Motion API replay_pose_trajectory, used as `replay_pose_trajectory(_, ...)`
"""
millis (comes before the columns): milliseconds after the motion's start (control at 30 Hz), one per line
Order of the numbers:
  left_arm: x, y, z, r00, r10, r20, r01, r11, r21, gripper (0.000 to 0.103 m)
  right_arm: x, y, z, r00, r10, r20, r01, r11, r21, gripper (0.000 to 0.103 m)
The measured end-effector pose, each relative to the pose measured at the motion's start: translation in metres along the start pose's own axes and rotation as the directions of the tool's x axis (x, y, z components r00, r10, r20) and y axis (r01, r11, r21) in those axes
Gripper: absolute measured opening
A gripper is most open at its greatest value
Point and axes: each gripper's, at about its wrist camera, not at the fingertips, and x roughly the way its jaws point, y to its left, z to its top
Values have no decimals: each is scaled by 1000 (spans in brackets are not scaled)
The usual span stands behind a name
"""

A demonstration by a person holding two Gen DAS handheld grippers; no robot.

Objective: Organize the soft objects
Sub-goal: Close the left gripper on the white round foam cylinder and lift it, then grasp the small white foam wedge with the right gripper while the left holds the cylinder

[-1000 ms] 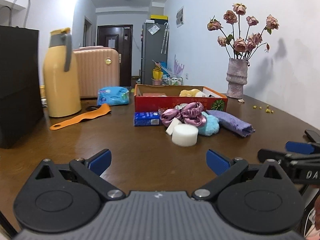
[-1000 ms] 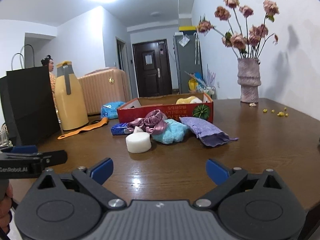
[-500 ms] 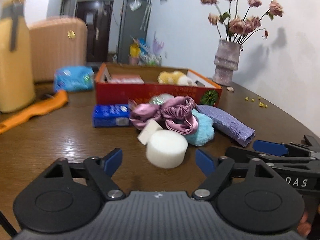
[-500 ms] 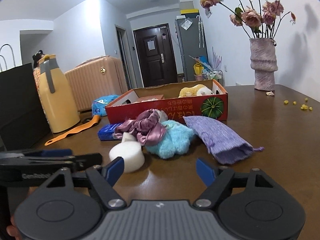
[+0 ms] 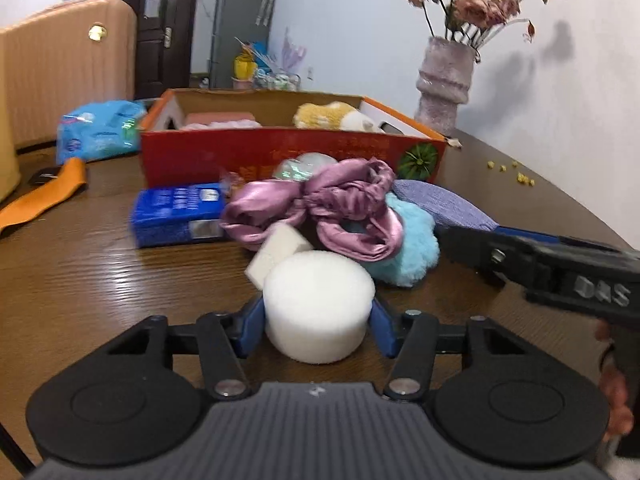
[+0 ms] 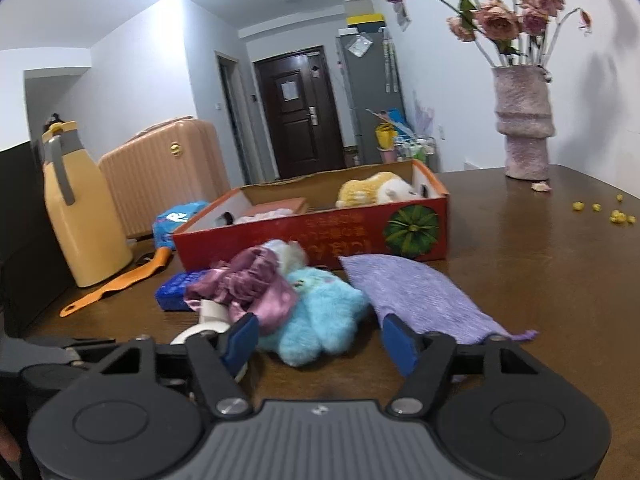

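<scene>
Two plush items already lie in the red cardboard box [image 5: 280, 152] at twelve o'clock. The left gripper [image 5: 318, 322], jaws just closing, pinches the white foam cylinder [image 5: 318, 304]; the right gripper [image 6: 318, 338], also closing, stands unclamped before the fluffy blue toy [image 6: 320, 316].

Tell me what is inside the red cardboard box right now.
Inside the red cardboard box a yellow-and-white plush toy lies at the right end, and a pink flat item with something pale and fluffy lies at the left. The front wall covers the box floor and anything lower.

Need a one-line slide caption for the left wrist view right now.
Left gripper, jaws just closing, brackets the white foam cylinder before the red box.
</scene>
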Motion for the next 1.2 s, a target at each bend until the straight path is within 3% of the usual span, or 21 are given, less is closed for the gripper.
replay_pose_trajectory(100, -29, 11, -11, 999, 31, 30, -31, 1000, 0, 55, 7, 16, 4, 998, 69, 9, -68, 997, -33, 59)
replay_pose_trajectory(167, -42, 21, -18, 995, 93, 25, -93, 996, -1, 55, 16, 30, 6, 994, 112, 4, -111, 991, -69, 58)
replay_pose_trajectory(333, -51, 46, -21, 978, 205, 32, -204, 978, -34, 55, 42, 63, 6, 981, 186, -50, -191, 975, -118, 50)
replay_pose_trajectory(467, -52, 57, -17, 977, 209, 49, -205, 977, -65, 55, 65, 88, 7, 989, 120, -86, -135, 969, -205, 46)
replay_pose_trajectory(700, -60, 56, -16, 975, 212, 72, -207, 976, -73, 56, 87, 98, 4, 994, 18, -109, -46, 965, -259, 20)
replay_pose_trajectory(800, -73, 51, -20, 973, 213, 85, -208, 975, -74, 56, 73, 96, 1, 994, 11, -109, -39, 964, -262, 13)
replay_pose_trajectory(900, -88, 42, -25, 974, 205, 96, -198, 977, -77, 56, 44, 95, -5, 994, 31, -106, -57, 966, -253, 13)
replay_pose_trajectory(1033, -103, 23, -36, 982, 164, 88, -158, 984, -77, 56, -6, 89, -18, 991, 80, -104, -101, 972, -210, 13)
replay_pose_trajectory(1200, -111, -7, -46, 992, 98, 83, -95, 995, -42, 56, -62, 74, -30, 994, 69, -79, -82, 982, -170, 13)
